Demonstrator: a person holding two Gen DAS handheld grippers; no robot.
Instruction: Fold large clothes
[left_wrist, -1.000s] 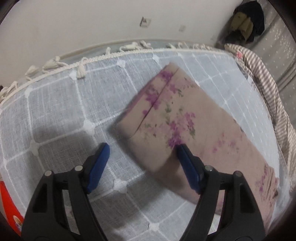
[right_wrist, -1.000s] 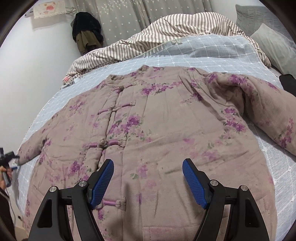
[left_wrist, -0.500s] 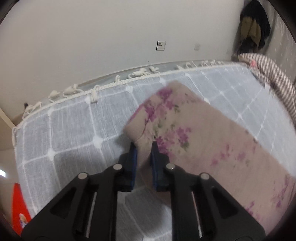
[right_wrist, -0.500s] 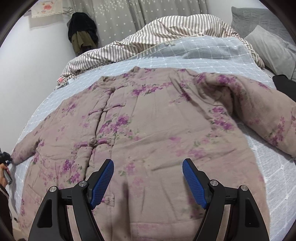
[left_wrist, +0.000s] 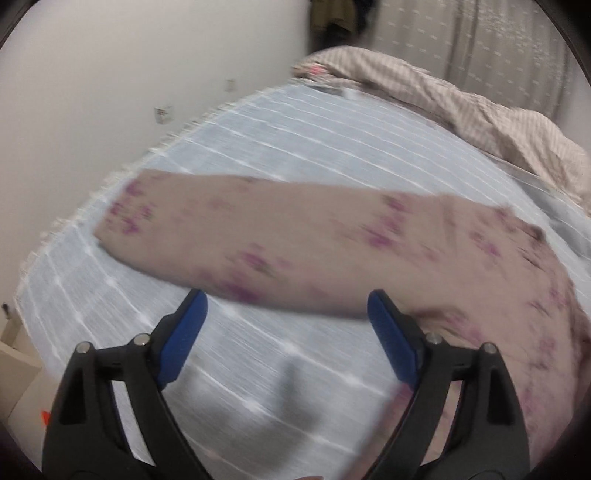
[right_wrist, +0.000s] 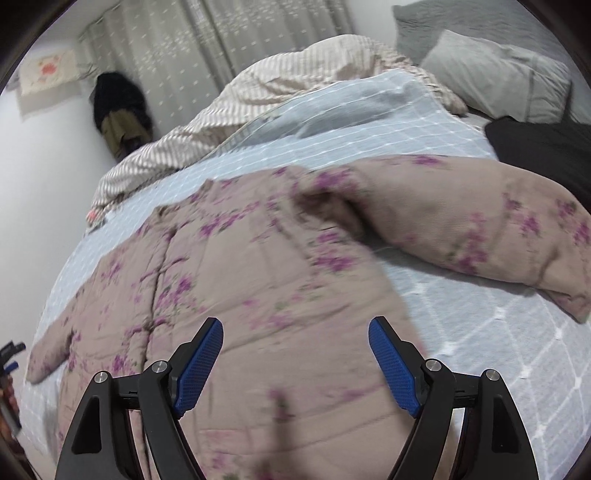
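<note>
A padded beige jacket with purple flowers lies flat on the bed, front up. Its left sleeve stretches out flat across the bedspread in the left wrist view. Its other sleeve lies bent at the right. My left gripper is open and empty, just short of the sleeve's near edge. My right gripper is open and empty, above the jacket's lower right part. Both views are blurred by motion.
The bed has a light blue checked bedspread with a fringed edge near the wall. A striped duvet is bunched at the head, with grey pillows and a dark cloth at the right. Dark clothes hang by the curtain.
My left gripper closed on the sleeve's cuff half a second ago, and is now open, with the sleeve lying flat. My right gripper has shifted right over the jacket, still open.
</note>
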